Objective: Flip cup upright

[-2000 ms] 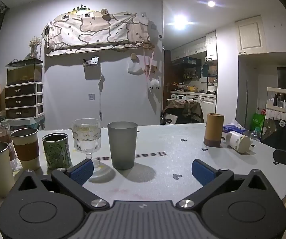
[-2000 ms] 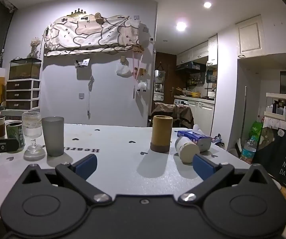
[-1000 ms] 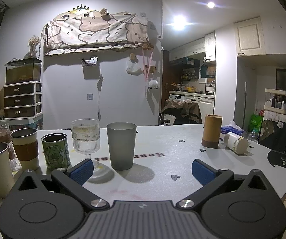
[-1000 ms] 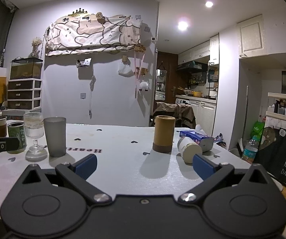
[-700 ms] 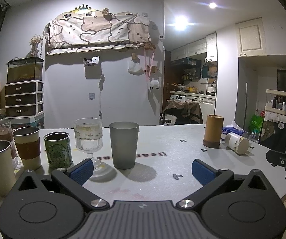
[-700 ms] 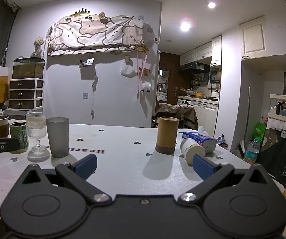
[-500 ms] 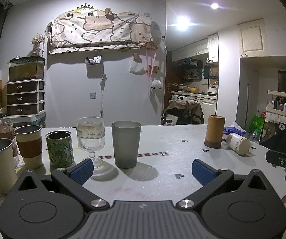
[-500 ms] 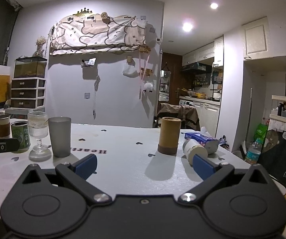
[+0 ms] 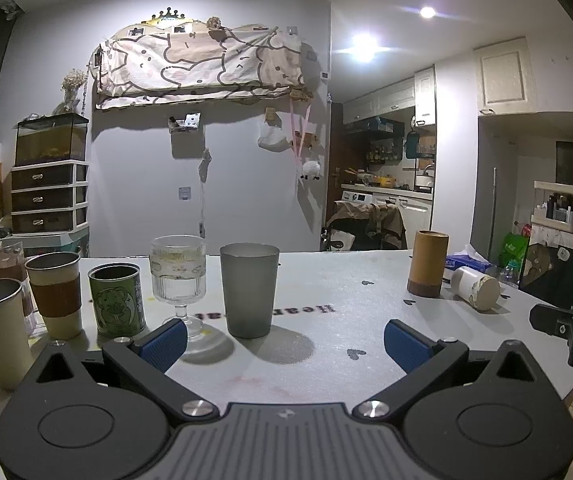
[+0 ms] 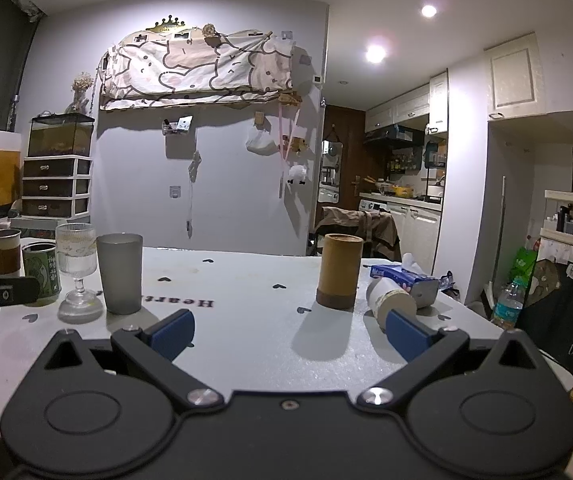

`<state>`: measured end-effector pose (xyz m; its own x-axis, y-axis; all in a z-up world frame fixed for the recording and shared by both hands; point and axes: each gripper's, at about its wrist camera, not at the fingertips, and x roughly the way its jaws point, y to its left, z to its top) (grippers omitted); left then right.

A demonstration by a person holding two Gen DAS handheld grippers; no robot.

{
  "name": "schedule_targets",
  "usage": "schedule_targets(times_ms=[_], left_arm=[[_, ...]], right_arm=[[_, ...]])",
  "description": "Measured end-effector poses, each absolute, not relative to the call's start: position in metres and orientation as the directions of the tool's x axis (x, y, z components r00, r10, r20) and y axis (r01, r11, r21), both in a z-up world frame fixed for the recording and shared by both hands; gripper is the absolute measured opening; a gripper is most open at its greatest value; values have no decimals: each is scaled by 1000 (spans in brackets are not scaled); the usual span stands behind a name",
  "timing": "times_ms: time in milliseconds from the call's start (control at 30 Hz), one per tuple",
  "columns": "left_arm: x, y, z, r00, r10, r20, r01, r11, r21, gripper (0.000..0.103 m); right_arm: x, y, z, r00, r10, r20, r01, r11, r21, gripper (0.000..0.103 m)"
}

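White cup (image 10: 391,299) still on side; both grippers' jaws stay apart, right gripper (image 10: 289,330) seemingly nearer.

White worktop (image 10: 246,320) dotted with small dark hearts. Frosted grey tumbler (image 10: 119,273). Tan cylinder cup (image 10: 340,276), darker brown base. Green printed can (image 9: 117,300). Blue tissue pack (image 10: 406,276).
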<state>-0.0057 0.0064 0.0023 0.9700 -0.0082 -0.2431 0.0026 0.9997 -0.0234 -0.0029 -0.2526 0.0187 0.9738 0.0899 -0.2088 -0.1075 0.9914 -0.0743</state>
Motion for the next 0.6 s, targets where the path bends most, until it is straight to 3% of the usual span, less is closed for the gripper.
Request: schedule_targets(times_ms=[600], left_arm=[[-6,6,1,970,-8,-244,3,1000,-23,103]], right_arm=[[-1,-251,15,972,93,-215,-111,991,-72,103]])
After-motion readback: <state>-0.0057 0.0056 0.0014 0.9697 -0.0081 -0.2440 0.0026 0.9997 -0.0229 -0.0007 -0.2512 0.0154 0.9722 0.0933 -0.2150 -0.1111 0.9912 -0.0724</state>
